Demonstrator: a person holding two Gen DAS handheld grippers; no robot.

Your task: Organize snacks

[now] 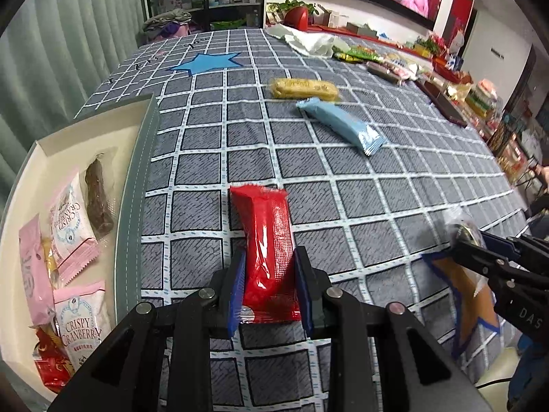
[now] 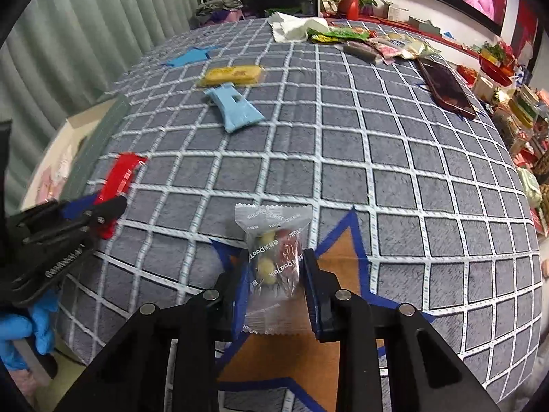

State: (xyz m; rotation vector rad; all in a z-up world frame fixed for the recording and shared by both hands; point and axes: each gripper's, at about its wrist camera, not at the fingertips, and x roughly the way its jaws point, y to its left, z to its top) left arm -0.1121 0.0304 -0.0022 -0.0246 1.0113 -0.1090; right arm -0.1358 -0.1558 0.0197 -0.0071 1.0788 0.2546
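Observation:
My left gripper [image 1: 269,271] is shut on a red snack packet [image 1: 266,240], held just above the checked cloth; it also shows in the right wrist view [image 2: 116,185]. My right gripper [image 2: 274,274] is shut on a clear packet of nuts and dried fruit [image 2: 274,257] over an orange star patch [image 2: 343,267]. A yellow snack bar [image 1: 303,88] and a light blue packet [image 1: 339,124] lie farther back on the cloth. An open box [image 1: 137,178] at the left holds several packets, among them Crispy Cranberry packets [image 1: 80,319] and a brown bar [image 1: 97,202].
A pile of mixed snack packets [image 2: 370,43] and white paper [image 2: 295,25] lie at the far edge. A dark phone [image 2: 446,84] lies at the right. A blue star patch [image 1: 206,61] marks the far cloth. Shelves of goods stand at the right.

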